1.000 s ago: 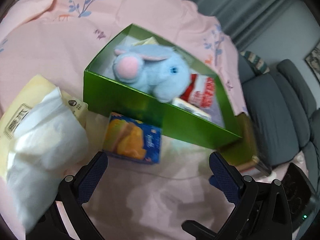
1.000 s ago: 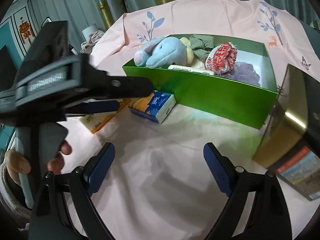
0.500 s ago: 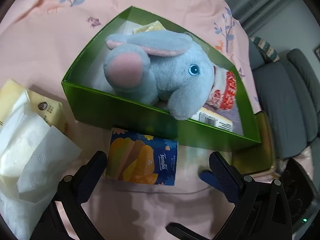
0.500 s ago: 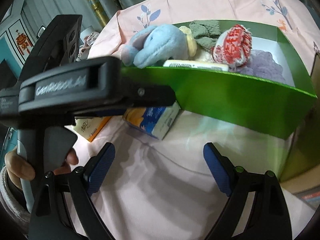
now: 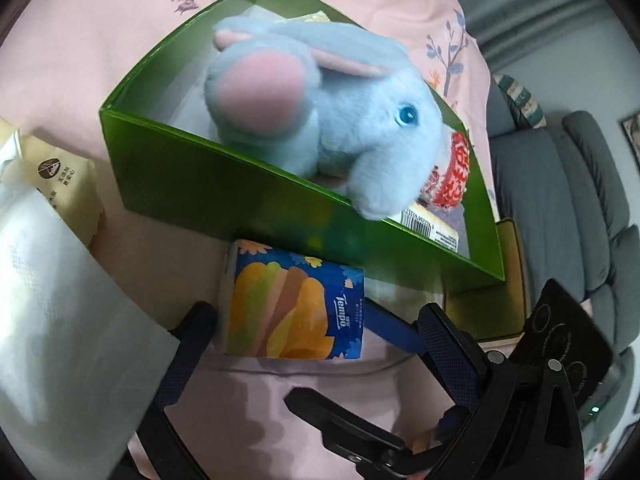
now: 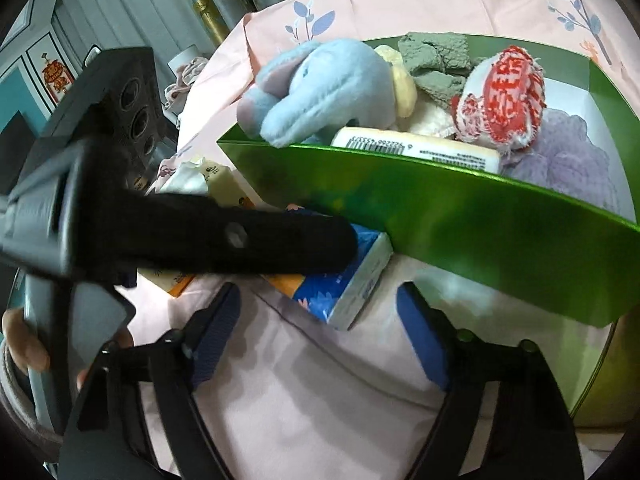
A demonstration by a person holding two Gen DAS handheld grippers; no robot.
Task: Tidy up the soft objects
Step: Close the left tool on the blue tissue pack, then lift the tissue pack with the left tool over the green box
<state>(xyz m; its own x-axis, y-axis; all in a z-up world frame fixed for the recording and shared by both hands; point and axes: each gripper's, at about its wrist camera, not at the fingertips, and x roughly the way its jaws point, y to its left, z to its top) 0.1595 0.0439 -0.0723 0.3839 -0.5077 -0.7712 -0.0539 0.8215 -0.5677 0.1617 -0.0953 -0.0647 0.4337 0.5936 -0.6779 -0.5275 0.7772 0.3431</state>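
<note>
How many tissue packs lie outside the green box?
2: the blue Tempo pack lies against the box's near wall; the yellow pack lies left of it, tissues pulled out. More may be hidden.

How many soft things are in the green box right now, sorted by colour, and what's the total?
Blue plush elephant: 1
Grey-green cloth: 1
Red-and-white cloth: 1
Purple fluffy cloth: 1
Cream soft item: 1
Total: 5, in the green box
</note>
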